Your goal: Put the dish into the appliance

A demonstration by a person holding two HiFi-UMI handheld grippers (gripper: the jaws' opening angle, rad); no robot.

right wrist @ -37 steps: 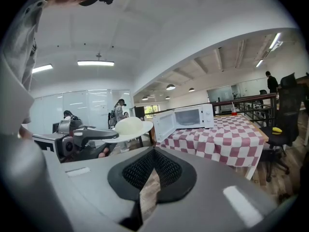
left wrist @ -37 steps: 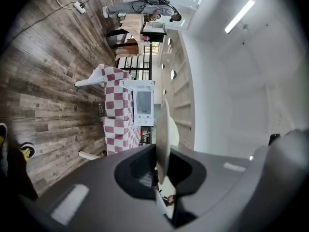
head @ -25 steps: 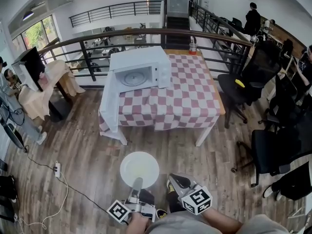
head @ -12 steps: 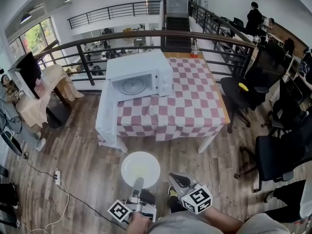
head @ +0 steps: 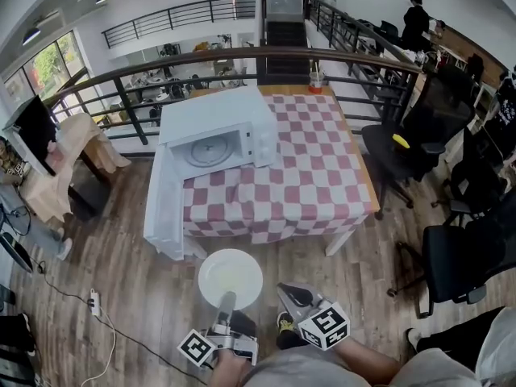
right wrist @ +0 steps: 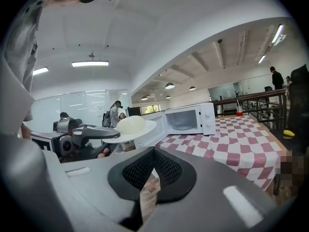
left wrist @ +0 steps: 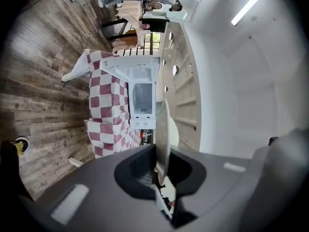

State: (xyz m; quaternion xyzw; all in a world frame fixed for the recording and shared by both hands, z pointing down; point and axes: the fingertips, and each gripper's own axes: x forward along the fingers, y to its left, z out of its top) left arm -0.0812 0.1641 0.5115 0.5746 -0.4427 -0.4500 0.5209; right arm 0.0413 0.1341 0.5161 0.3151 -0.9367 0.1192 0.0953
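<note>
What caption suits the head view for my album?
White plate in the left tongs, facing the open microwave on a checkered table.

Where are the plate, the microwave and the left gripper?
plate (head: 230, 277), head view, centre of its white surface.
microwave (head: 218, 108), head view, its white top.
left gripper (head: 226, 303), head view, fingertips clamping the plate's rim.

Setting: open-plan office, mezzanine level. Evidence: black swivel chairs (head: 451, 256) at 3 o'clock; dark railing (head: 242, 55) at 12 o'clock, desks beyond it; monitor (head: 36, 127) at 9 o'clock; wood-plank floor (head: 121, 256); strip ceiling lights (right wrist: 90, 63)
</note>
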